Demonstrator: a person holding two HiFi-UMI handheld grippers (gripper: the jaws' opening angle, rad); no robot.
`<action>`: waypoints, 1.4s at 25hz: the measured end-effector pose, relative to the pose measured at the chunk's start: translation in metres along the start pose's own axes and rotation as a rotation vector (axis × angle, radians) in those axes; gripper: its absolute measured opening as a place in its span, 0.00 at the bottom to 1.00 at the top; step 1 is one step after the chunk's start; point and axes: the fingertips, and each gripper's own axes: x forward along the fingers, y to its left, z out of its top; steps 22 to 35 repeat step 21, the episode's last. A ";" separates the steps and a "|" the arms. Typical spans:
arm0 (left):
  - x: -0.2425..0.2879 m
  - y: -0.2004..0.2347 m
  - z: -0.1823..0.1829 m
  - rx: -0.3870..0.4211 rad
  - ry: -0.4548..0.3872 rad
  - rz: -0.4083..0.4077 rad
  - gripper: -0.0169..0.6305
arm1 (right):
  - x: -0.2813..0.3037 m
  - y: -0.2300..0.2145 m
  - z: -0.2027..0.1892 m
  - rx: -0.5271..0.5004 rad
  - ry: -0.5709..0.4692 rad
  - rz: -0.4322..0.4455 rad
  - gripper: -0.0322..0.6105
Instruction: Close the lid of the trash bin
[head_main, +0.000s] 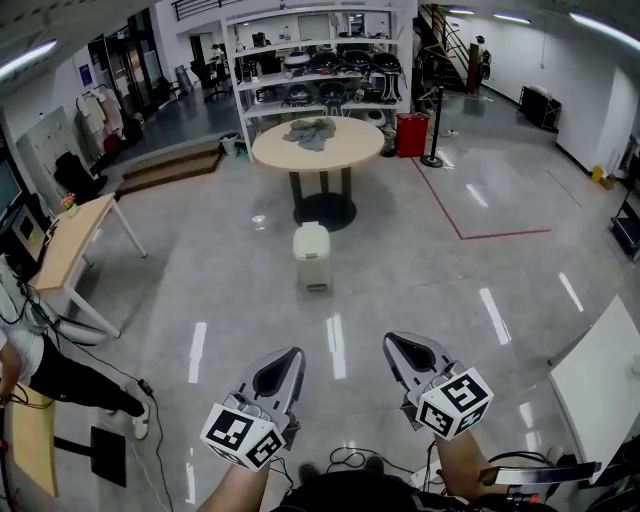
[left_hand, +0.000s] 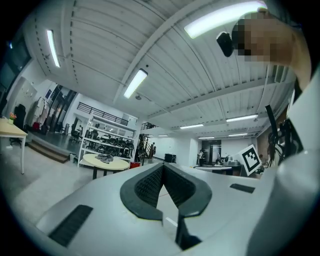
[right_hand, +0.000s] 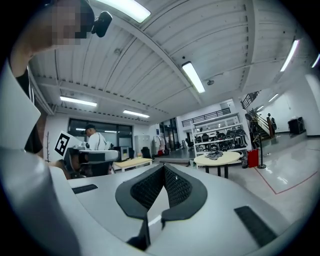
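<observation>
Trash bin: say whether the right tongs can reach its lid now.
Probably not yet: the trash bin stands far ahead across bare floor, and the right tongs are held well short of it. Nothing blocks the way.

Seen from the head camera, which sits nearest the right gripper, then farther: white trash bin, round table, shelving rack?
1. Trash bin, on the floor ahead, slightly left.
2. Round table, behind the bin.
3. Shelving rack, farthest back, by the wall.
</observation>
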 end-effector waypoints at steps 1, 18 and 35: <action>-0.007 0.003 0.001 0.003 -0.002 0.002 0.03 | 0.001 0.007 0.001 -0.006 0.001 -0.001 0.06; -0.028 0.031 0.003 -0.002 -0.006 0.004 0.03 | 0.021 0.043 0.008 -0.065 0.010 -0.006 0.06; -0.026 0.031 0.003 -0.003 -0.003 0.014 0.03 | 0.022 0.040 0.008 -0.056 0.012 0.003 0.06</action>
